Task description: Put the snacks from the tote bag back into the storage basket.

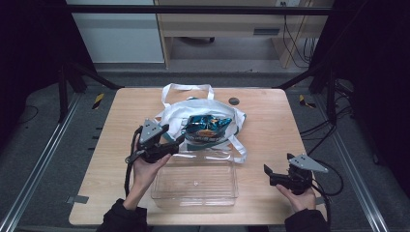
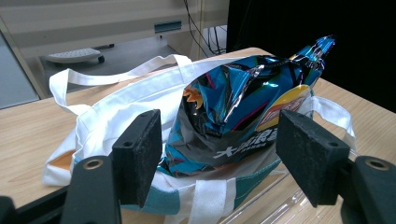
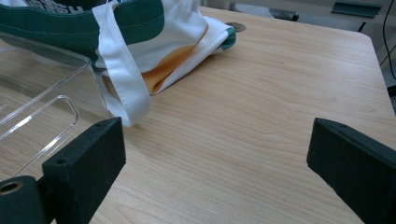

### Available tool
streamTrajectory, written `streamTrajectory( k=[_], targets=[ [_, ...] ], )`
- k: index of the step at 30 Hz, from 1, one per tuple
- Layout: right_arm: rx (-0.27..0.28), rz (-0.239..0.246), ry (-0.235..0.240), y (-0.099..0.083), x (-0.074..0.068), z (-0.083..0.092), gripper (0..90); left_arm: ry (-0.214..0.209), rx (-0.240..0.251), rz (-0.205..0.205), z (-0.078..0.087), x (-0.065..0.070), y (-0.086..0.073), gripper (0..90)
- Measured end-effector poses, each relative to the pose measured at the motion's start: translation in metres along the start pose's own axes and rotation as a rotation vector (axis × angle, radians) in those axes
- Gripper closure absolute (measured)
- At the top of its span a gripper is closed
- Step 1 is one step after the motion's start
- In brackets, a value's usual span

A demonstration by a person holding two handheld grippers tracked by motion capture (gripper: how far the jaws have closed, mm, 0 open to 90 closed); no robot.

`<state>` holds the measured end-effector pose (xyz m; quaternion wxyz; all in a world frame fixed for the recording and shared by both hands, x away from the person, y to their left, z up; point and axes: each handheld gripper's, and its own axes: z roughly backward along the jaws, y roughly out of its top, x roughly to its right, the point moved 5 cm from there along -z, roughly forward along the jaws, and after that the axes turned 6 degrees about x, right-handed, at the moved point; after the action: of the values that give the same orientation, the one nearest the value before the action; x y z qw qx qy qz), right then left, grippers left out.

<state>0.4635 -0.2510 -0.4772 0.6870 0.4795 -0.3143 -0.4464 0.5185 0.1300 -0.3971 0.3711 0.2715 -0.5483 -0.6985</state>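
Jaws of the left gripper (image 2: 219,154) stand wide apart, and between them we see the crinkled blue foil snack bag (image 2: 243,107), close ahead but not touched by either of the 2 black foam pads (image 2: 137,158). In the high view the left gripper (image 1: 178,141) sits just at the near left edge of the snack bag (image 1: 208,129), held from below by the person's left hand (image 1: 145,169).

The snack bag lies on top of a white cloth tote bag with a green band and white straps (image 1: 212,108), its top corner sticking up in the left gripper view. The tote (image 2: 116,107) spreads flat on the light wooden table (image 1: 270,116), with 1 loop of strap reaching toward the far edge.

The right gripper (image 3: 215,163) also has its jaws wide apart, with nothing between them except bare table (image 3: 261,93). In the high view it (image 1: 267,175) rests low near the table's near right corner, well apart from the tote, in the person's right hand (image 1: 300,195).

A clear rectangular plastic container (image 1: 196,181) sits on the near side of the table between the 2 grippers, touching the tote's near edge. In the right gripper view its clear wall (image 3: 42,98) stands just beside a hanging white strap and the tote (image 3: 154,42).
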Motion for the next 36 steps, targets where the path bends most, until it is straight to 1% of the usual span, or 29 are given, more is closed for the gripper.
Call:
streamTrajectory(
  k=[8,16,21,25,29,30,36],
  targets=[
    [-0.001,-0.002,0.0,0.0,0.0,0.0,4.8,0.001,-0.019,-0.031,-0.008,0.002,0.002,33.9],
    [0.001,-0.001,0.0,0.0,0.0,0.0,4.8,-0.003,-0.023,-0.037,-0.015,0.005,0.004,36.2],
    [0.001,-0.002,0.001,0.0,0.0,0.0,4.8,0.003,-0.023,-0.035,-0.02,0.005,0.003,40.5],
    [0.001,0.0,0.001,0.0,0.0,0.0,4.8,0.004,-0.032,-0.04,-0.024,0.006,0.003,43.1],
    [0.001,-0.002,0.002,0.0,0.0,0.0,4.8,0.005,-0.038,-0.051,-0.028,0.008,0.004,46.2],
    [0.001,0.0,0.001,0.0,0.0,0.0,4.8,0.005,-0.042,-0.06,-0.03,0.009,0.005,46.7],
    [0.001,0.002,0.001,0.0,0.0,0.0,4.8,0.015,-0.037,-0.068,-0.035,0.011,0.005,52.3]
  ],
)
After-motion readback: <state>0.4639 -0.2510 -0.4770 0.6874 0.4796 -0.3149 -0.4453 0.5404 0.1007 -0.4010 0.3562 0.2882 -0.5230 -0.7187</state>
